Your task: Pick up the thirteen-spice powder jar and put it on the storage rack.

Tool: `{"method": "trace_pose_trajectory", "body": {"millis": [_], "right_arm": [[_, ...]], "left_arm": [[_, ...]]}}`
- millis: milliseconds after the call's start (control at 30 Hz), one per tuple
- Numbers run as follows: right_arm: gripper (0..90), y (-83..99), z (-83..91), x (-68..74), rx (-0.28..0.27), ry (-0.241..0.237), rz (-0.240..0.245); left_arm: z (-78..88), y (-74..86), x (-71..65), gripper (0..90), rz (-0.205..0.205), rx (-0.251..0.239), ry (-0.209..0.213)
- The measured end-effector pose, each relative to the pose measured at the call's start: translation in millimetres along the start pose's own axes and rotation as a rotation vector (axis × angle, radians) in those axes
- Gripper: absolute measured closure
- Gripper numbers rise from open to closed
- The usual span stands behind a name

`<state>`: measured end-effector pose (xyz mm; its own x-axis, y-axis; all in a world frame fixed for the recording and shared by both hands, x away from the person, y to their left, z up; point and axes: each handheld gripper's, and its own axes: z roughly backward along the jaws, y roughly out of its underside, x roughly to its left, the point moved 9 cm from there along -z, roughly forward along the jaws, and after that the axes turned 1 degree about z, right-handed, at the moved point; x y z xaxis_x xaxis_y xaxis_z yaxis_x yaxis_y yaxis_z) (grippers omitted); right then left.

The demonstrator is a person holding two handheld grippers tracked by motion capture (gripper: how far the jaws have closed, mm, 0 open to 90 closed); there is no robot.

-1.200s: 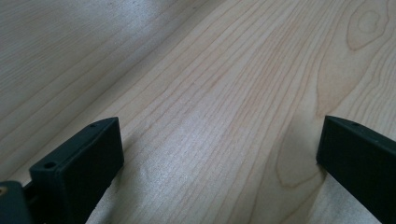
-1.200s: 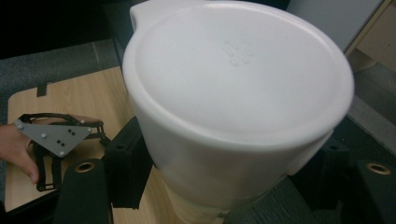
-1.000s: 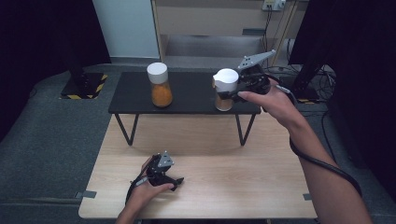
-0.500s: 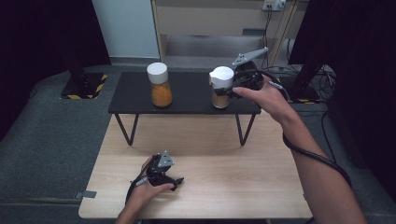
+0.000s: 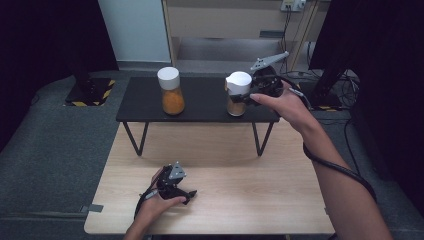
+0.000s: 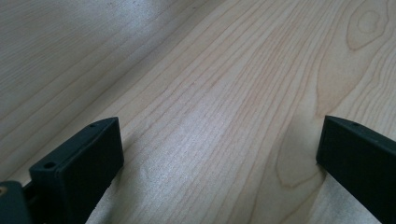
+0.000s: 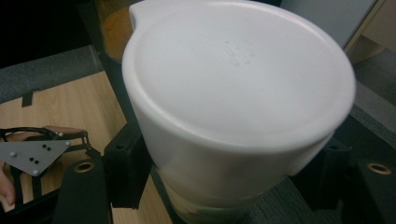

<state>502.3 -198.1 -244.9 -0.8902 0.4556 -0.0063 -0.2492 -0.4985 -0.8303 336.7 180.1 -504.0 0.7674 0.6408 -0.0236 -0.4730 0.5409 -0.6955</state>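
Note:
A glass jar of brownish powder with a white lid (image 5: 238, 83) is at the right end of the black shelf (image 5: 200, 107). My right gripper (image 5: 246, 94) is shut on it just under the lid, coming in from the right. In the right gripper view the white lid (image 7: 238, 84) is close up, and both black jaws press on the jar below it. I cannot tell whether the jar's base rests on the shelf. My left gripper (image 5: 187, 196) lies on the wooden table (image 5: 240, 200), open, with bare wood between its fingers (image 6: 79, 168).
A second white-lidded jar of orange powder (image 5: 171, 92) stands on the left part of the shelf. The shelf stands on thin legs at the table's far edge. Grey floor surrounds the table, and cables lie at the right.
My right hand and the jar have shifted a little to the left. The left gripper has not moved.

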Motion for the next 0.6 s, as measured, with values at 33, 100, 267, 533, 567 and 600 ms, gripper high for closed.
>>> {"method": "trace_pose_trajectory", "body": {"millis": [33,100,267,533,567,600], "right_arm": [[31.1,0.0,0.0,0.4,0.000,0.002,0.002],[31.1,0.2,0.2,0.9,0.000,0.004,0.005],[31.1,0.4,0.4,1.6,0.000,0.006,0.009],[31.0,0.3,0.9,3.3,0.001,0.013,0.014],[31.0,0.2,0.9,3.5,0.002,0.014,0.015],[31.0,0.2,0.9,3.7,0.003,0.015,0.016]], "left_arm": [[0.1,-0.1,-0.1,0.0,0.000,0.001,-0.001],[0.0,0.0,0.0,0.0,0.000,0.000,0.000],[0.0,0.0,0.0,0.0,0.000,0.000,0.000],[0.0,0.0,0.0,0.0,0.000,0.000,0.000],[0.0,0.0,0.0,0.0,0.000,0.000,0.000],[0.0,0.0,0.0,0.0,0.000,0.000,0.000]]}}
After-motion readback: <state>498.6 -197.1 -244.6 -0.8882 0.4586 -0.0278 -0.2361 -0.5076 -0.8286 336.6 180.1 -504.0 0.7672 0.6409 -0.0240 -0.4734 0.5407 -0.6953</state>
